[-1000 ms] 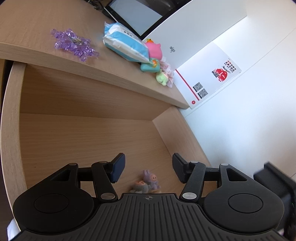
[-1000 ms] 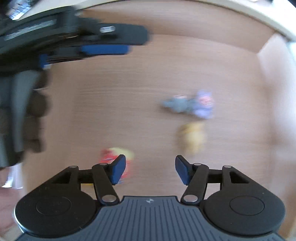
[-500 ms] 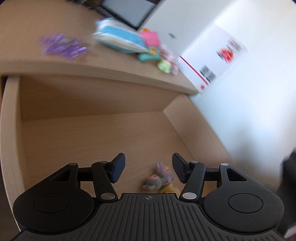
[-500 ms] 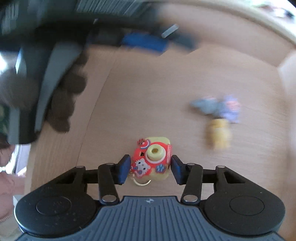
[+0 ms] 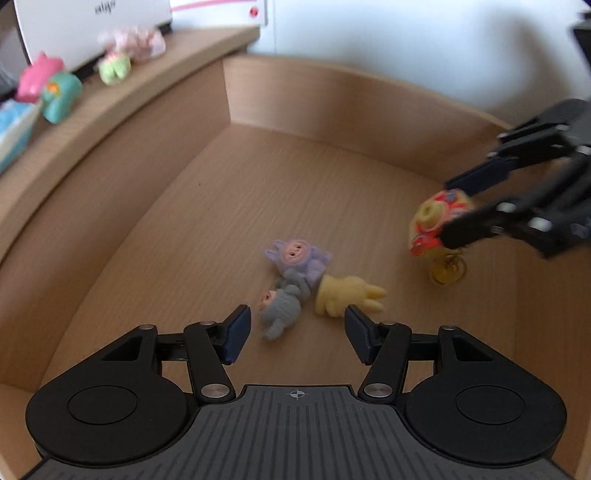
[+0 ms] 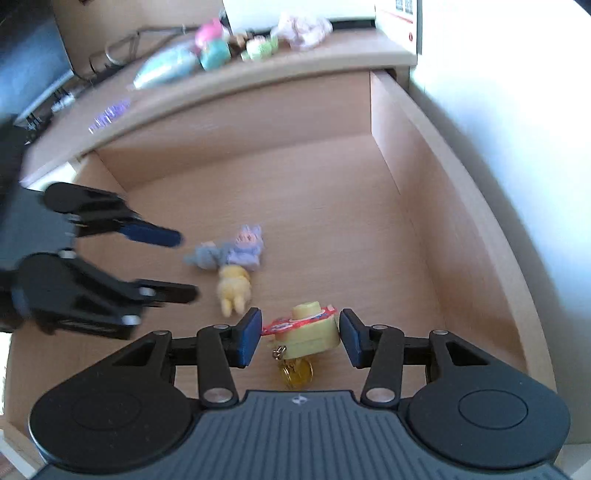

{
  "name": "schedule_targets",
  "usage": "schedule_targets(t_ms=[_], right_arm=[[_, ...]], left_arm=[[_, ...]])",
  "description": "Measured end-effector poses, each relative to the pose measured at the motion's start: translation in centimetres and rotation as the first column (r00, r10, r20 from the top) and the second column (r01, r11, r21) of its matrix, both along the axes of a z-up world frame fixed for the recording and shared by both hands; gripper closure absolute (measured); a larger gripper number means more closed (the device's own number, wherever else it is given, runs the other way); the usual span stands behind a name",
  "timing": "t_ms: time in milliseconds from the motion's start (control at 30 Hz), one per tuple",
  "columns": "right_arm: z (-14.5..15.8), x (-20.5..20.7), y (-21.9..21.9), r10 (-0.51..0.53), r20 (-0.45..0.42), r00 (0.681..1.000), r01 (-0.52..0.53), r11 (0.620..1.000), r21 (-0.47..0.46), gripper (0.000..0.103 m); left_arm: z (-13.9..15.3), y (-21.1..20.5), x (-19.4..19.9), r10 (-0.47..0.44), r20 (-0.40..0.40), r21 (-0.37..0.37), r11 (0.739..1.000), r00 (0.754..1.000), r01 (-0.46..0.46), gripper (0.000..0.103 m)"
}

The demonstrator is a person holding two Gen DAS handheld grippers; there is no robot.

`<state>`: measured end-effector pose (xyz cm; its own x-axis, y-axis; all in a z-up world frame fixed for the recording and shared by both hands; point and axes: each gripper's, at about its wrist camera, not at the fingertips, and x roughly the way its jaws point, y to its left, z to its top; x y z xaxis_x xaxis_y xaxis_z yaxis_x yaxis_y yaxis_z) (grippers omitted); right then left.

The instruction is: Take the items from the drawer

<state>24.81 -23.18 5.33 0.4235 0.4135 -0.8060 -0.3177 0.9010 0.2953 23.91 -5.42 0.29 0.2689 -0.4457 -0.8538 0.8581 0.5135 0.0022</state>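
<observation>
no legible txt, white box (image 5: 92,22) logo blurred

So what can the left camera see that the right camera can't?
Only the left wrist view shows the grey doll's face, and the right gripper from the side. Only the right wrist view shows the purple sparkly thing on the desk, the dark screen and the left gripper from the side. Both show the purple doll, the yellow doll, the toy camera gripped by the right gripper, and its gold keyring.
</observation>
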Motion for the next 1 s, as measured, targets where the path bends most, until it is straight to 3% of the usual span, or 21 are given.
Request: schedule_targets(t_ms=[133,167,200,433,633,767,833,1000], right_arm=[[-1.1,-1.9,0.9,0.022,0.025,0.999,-0.023,1.000,0.015,0.057],[-1.2,-2.0,0.9,0.025,0.025,0.999,-0.026,0.999,0.021,0.057],[-1.2,-1.9,0.9,0.026,0.025,0.999,-0.027,0.999,0.031,0.057],[-1.7,-2.0,1.3,0.041,0.025,0.999,-0.042,0.998,0.045,0.057],[-2.0,-1.8,2.0,0.045,0.007,0.999,-0.045,0.999,0.026,0.061],[-2.5,-1.2,2.3,0.031,-0.067,0.997,-0.031,0.999,0.008,0.061],[-2.7,-0.9,2.0,0.005,-0.136,0.991,-0.007,1.000,-0.010,0.048],[-2.9,-0.1,2.7,0.005,-0.248,0.969,-0.029,0.995,-0.092,0.037]], left_arm=[[-0.9,-0.6,1.5,0.027,-0.043,0.002,1.000,0.999,-0.027,0.043],[-1.0,-0.6,1.7,0.020,-0.048,-0.013,1.000,0.999,-0.020,0.051],[-1.0,-0.5,1.7,0.012,-0.054,-0.031,0.999,0.998,-0.014,0.073],[-0.6,0.3,0.0,0.047,-0.097,0.011,0.999,0.994,-0.046,0.072],[1.1,1.2,-2.4,0.063,-0.071,-0.032,0.997,0.995,-0.065,0.072],[1.4,1.7,-3.0,0.074,-0.087,-0.063,0.995,0.994,-0.079,0.072],[1.3,1.9,-3.1,0.076,-0.094,-0.080,0.993,0.993,-0.084,0.072],[0.8,2.5,-3.1,0.085,-0.128,-0.126,0.987,0.988,-0.101,0.072]])
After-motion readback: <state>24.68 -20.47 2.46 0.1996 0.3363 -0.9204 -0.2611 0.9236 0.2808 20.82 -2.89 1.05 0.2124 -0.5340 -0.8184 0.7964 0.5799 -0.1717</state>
